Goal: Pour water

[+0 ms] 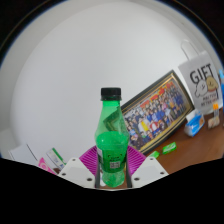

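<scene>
A green plastic bottle (pixel 111 140) with a black cap and a green label stands upright between my fingers. My gripper (pixel 111 163) has its purple pads (pixel 89 160) pressed against both sides of the bottle's lower body, so it is shut on the bottle. The bottle's base is hidden low between the fingers. No cup or other vessel shows in this view.
A framed group photo (pixel 160 108) leans tilted beyond the bottle to the right. A white "GIFT" box (pixel 203 85) and a small blue-and-white box (pixel 193 124) stand behind it. An orange piece (pixel 169 148) lies on the brown table. Pink and green items (pixel 50 160) lie left.
</scene>
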A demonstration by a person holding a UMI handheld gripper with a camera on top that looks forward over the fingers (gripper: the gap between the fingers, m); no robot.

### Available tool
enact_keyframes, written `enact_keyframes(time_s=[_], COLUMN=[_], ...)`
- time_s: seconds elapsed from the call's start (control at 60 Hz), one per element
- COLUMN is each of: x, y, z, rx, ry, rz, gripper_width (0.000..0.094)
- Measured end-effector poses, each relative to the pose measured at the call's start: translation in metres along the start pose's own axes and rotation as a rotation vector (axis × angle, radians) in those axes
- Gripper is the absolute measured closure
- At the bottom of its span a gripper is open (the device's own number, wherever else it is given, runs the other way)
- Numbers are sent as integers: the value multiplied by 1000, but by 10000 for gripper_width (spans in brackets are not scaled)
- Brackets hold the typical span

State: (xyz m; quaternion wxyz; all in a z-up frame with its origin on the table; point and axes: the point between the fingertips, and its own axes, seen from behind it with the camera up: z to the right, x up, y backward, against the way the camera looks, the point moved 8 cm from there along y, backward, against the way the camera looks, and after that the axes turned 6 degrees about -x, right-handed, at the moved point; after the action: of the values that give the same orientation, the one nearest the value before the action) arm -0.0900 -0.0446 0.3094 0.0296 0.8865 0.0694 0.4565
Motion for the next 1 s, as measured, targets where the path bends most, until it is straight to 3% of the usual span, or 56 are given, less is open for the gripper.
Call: enact_keyframes(time_s=[0.1,0.3,0.583,0.7,0.75,0.85,0.933,1.0], x=[4,-27,-79,-79,-79,-78,-75,-70], y=[5,-13,-23,-20,-20,-19,-13,-5], z=[55,153,203,205,204,206,207,206], rx=[-82,-230,-254,-247,-245,-251,-273,-308], ry=[229,529,618,608,601,588,577,578], rz=[39,-46,-129,-104,-102,-118,-136,-144], gripper_width=[581,581,577,575,536,361,66,110])
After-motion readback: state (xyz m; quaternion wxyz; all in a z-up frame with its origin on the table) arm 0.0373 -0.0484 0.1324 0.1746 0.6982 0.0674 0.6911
